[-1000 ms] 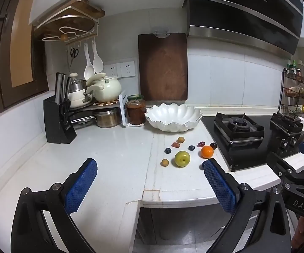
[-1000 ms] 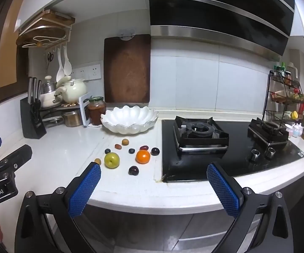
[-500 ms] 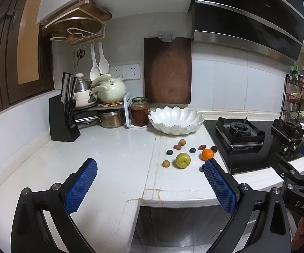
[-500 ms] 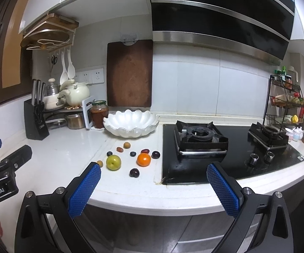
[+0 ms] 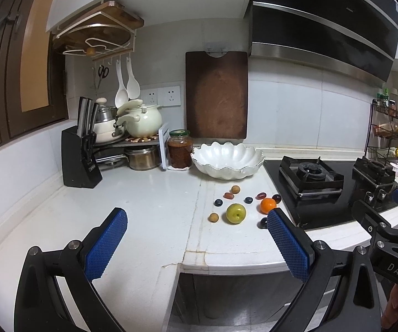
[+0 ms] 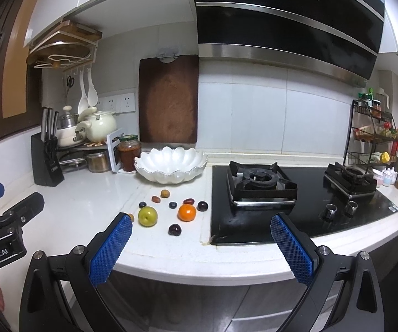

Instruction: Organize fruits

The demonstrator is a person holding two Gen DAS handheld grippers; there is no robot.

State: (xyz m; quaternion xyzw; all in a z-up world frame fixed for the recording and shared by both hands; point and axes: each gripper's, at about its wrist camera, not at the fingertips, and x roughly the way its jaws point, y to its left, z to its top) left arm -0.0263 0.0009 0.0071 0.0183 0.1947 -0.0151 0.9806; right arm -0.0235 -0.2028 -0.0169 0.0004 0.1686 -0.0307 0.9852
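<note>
Several small fruits lie loose on the white counter: a green apple point(image 5: 235, 213) point(image 6: 148, 216), an orange point(image 5: 267, 205) point(image 6: 187, 212), dark plums point(image 6: 175, 229), blueberries point(image 6: 173, 205) and small brown fruits point(image 5: 235, 189). Behind them stands a white scalloped bowl point(image 5: 228, 160) point(image 6: 170, 165), holding nothing that I can see. My left gripper point(image 5: 196, 238) hangs open, short of the counter's front edge, with nothing between its fingers. My right gripper point(image 6: 201, 242) is open too, in front of the counter, nearer the stove.
A black gas stove point(image 6: 295, 193) fills the counter's right side. A jar point(image 5: 180, 152), knife block point(image 5: 80, 160), pots point(image 5: 141, 121) and a leaning cutting board point(image 5: 217, 95) stand at the back. A spice rack point(image 6: 373, 135) sits at the far right.
Both grippers have risen and tilted slightly, so the counter and fruits sit lower in view. Both stay open and the fruits have not moved.
</note>
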